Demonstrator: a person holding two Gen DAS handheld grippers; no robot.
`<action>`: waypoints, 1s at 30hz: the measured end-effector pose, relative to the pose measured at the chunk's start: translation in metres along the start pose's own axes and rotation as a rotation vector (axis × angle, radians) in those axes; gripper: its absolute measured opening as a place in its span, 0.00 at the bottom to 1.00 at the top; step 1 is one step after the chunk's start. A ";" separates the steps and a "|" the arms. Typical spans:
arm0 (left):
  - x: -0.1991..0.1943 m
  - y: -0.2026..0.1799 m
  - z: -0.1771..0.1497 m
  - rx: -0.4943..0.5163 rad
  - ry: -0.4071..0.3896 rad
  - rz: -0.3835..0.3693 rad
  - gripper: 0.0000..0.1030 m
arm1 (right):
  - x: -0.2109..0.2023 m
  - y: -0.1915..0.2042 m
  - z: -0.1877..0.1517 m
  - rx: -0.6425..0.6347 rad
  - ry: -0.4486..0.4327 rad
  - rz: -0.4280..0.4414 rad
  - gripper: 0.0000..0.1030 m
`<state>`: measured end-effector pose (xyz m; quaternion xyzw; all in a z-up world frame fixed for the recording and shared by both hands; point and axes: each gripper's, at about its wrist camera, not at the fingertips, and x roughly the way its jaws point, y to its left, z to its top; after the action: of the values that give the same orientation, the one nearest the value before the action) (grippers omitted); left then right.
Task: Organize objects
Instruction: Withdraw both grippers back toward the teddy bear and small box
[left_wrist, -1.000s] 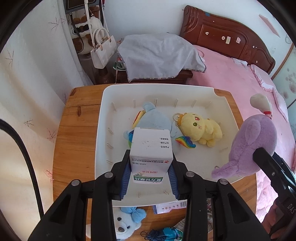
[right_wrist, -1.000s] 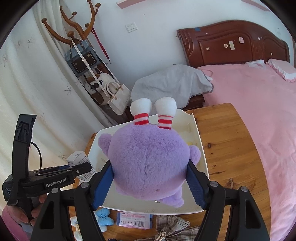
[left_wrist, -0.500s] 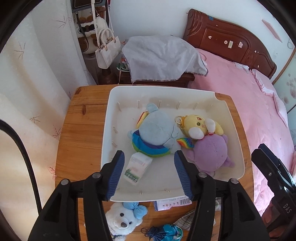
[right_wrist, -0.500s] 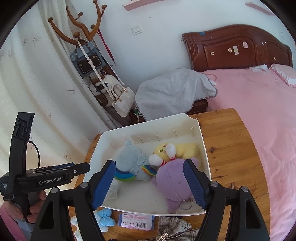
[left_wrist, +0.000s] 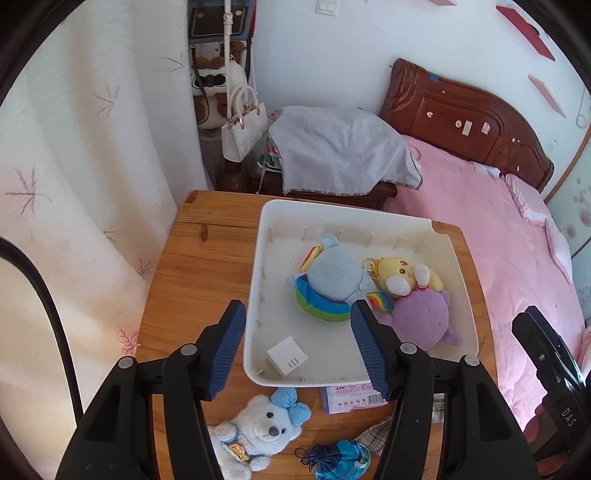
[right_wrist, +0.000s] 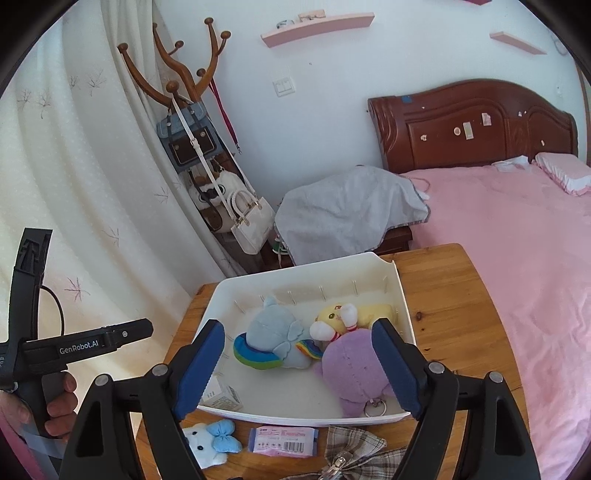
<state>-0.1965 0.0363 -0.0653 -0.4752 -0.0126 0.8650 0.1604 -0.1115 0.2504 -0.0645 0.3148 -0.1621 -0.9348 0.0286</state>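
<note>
Both claws hang empty: left claw (left_wrist: 297, 345) wide above the white box (left_wrist: 287, 356) in the tray (left_wrist: 467, 295), right claw (right_wrist: 301, 363) opening above the purple plush (right_wrist: 354, 373).

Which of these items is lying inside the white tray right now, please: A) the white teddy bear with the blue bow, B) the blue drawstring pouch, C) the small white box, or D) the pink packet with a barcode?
C: the small white box lies in the near-left corner of the white tray, beside the plush toys.
</note>
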 end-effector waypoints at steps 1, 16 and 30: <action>-0.003 0.003 -0.001 -0.005 -0.006 0.002 0.62 | -0.003 0.001 -0.001 0.001 -0.010 -0.001 0.80; -0.051 0.047 -0.034 -0.014 -0.047 0.026 0.61 | -0.045 0.047 -0.024 -0.049 -0.065 -0.030 0.81; -0.078 0.079 -0.073 0.050 -0.011 0.030 0.62 | -0.053 0.085 -0.069 -0.031 0.069 -0.059 0.81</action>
<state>-0.1188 -0.0702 -0.0553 -0.4665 0.0151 0.8700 0.1593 -0.0321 0.1588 -0.0587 0.3508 -0.1374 -0.9262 0.0115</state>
